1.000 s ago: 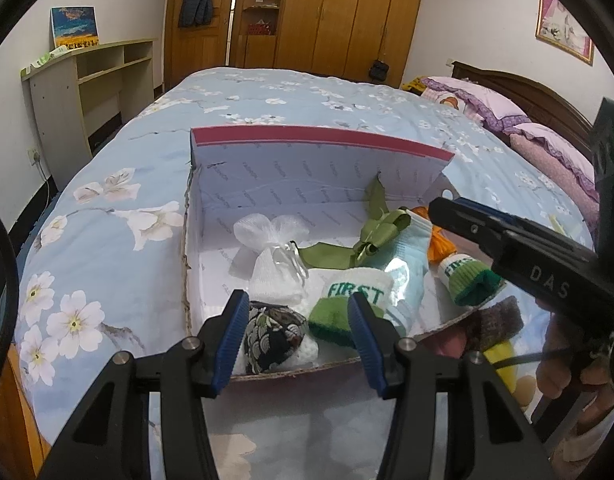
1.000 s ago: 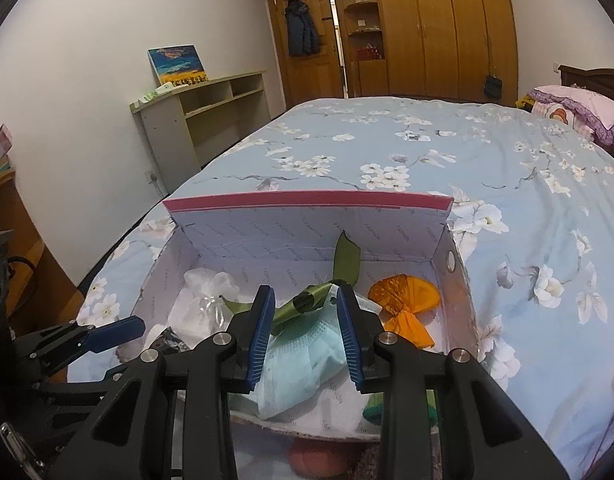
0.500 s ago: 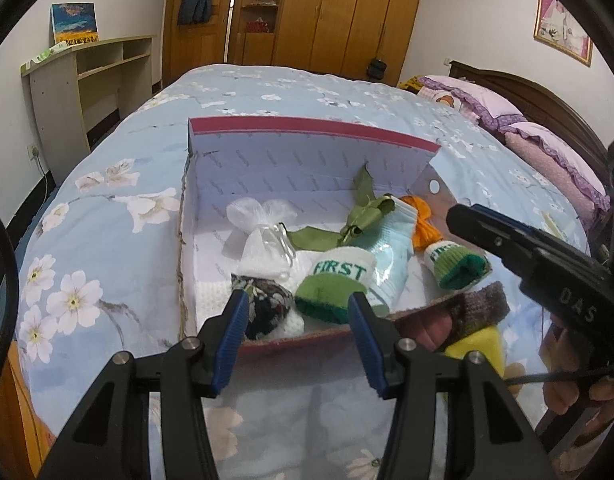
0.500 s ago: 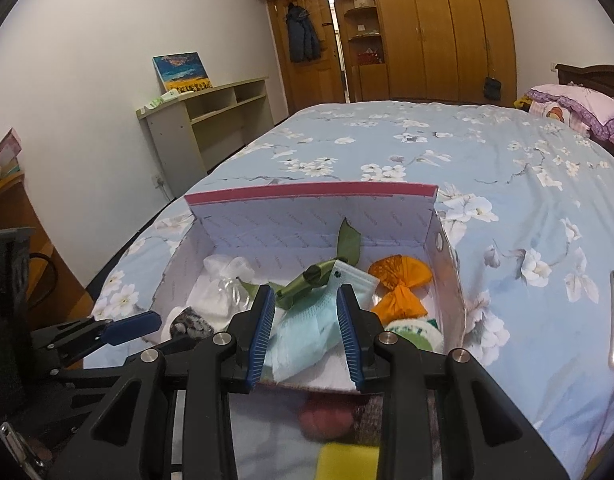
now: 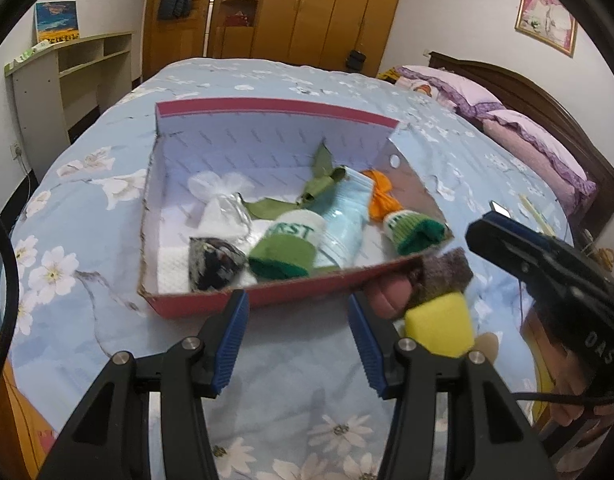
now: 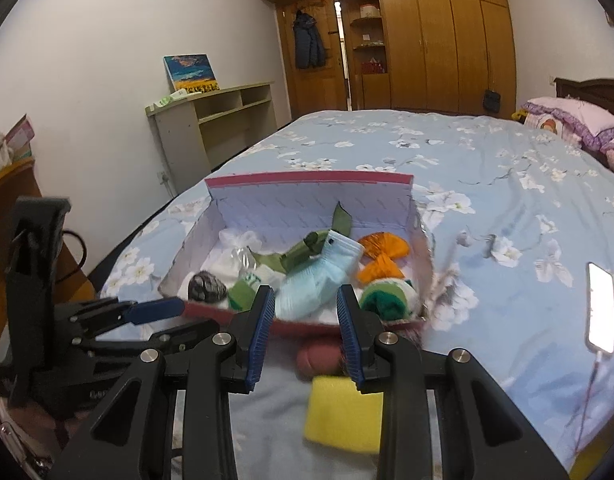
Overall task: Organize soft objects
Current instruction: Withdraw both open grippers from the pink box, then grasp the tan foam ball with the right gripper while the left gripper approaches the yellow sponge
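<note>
Right gripper point(image 6: 305, 330): hovering over the bed point(image 6: 487, 168), jaws standing apart with nothing between them.
Box point(image 6: 311, 178): sitting ahead, holding a light blue sock point(image 6: 315, 276).
Yellow sponge point(image 6: 343, 414): lying just before the box.
Phone point(image 6: 601, 306): glowing at right.

White walls, wooden wardrobe point(image 6: 447, 40), beige shelf unit point(image 6: 215, 120), bed in blue floral sheet point(image 6: 487, 168)
</note>
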The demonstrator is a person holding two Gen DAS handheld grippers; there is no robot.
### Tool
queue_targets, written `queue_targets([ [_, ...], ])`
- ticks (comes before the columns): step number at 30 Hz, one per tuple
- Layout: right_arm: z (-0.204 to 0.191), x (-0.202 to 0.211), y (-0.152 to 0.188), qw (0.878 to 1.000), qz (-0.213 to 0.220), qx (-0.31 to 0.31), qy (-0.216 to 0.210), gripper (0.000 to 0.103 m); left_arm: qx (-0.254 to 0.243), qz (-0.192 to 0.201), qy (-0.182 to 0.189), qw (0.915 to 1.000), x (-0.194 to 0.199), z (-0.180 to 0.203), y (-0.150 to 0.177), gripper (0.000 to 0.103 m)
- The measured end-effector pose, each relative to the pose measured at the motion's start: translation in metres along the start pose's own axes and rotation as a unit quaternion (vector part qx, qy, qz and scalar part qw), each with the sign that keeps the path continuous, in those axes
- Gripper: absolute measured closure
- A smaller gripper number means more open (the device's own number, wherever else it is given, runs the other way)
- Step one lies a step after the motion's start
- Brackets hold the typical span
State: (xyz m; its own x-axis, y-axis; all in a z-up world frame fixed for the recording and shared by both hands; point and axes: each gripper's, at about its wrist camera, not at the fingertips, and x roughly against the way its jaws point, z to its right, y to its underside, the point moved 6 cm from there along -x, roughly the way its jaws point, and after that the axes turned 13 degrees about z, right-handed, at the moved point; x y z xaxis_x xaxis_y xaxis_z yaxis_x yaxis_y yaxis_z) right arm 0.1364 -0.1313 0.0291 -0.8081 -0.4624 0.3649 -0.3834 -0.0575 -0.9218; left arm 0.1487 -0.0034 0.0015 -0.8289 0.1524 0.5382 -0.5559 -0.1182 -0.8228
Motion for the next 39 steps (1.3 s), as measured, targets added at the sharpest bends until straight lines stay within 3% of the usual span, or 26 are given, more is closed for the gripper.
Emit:
queue_targets([
  [24, 0.052, 0.065, 0.079, 0.995, -0.042, 0.025, 0.082, 0.069, -0.028, -0.037, 0.024, 0.9986, 0.003, 0.044, 0.033, 0.049],
  [39, 0.064, 0.055, 0.122, 0.995, -0.072, 0.005, 0.066, 0.068, -0.03, -0.064, 0.048, 0.9963, -0.007, 0.079, 0.042, 0.049],
])
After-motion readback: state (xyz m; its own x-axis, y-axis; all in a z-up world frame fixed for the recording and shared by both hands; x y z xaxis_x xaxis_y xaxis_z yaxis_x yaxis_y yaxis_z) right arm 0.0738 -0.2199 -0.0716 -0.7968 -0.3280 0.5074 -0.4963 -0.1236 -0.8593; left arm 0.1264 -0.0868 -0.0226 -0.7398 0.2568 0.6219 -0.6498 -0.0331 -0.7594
